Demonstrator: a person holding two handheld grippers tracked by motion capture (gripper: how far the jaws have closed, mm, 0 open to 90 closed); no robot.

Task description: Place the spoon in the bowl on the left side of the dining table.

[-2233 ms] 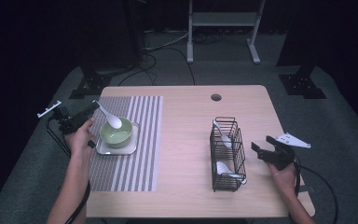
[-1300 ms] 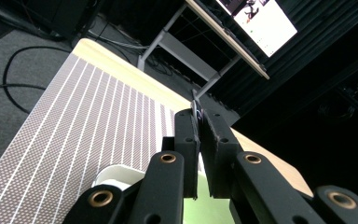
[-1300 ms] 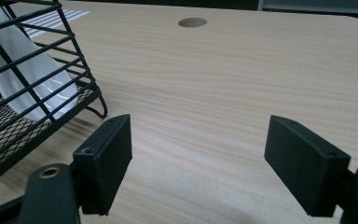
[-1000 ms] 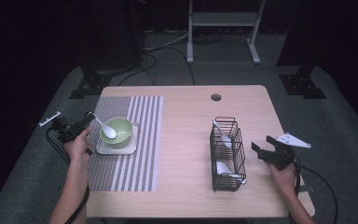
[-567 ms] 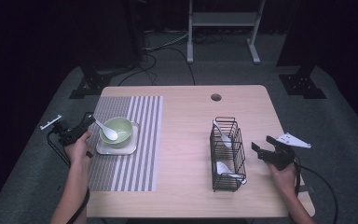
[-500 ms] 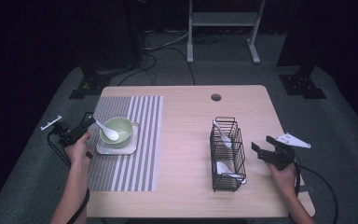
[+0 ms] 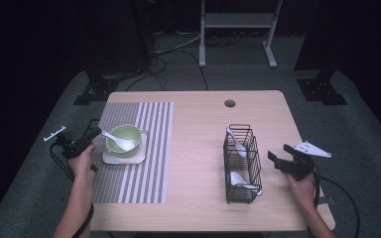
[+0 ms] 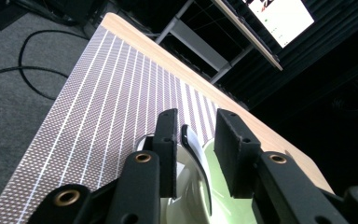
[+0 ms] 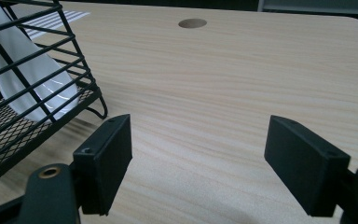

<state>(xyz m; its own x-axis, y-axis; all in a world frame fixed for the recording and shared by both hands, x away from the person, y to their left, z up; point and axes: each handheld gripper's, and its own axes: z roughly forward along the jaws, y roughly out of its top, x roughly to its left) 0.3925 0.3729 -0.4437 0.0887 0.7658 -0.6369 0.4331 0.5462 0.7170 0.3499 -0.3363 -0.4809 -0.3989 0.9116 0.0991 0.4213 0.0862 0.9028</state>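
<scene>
Two black jaws of the left gripper (image 8: 193, 140) have just been opening, standing narrowly apart around the white spoon's (image 7: 119, 141) handle, no longer pressing it. The spoon is resting in the green bowl (image 7: 124, 138) on the striped mat (image 7: 154, 148), while the right gripper (image 7: 281, 158) is hanging wide open beside the wire basket (image 7: 241, 163)

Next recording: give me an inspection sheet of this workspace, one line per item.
Surface: light wooden table with a grey striped placemat on its left part.
Job's things: white spoon lying in the pale green bowl, which sits on a white square saucer.
Clutter: black wire basket holding two more white spoons.
Grippers: left gripper jaws have just been opening, spoon handle between them unpressed; right gripper open, holding nothing.
Cables: a cable trailing from each gripper; more on the floor.
Surroundings: grey carpet, dark stands.
</scene>
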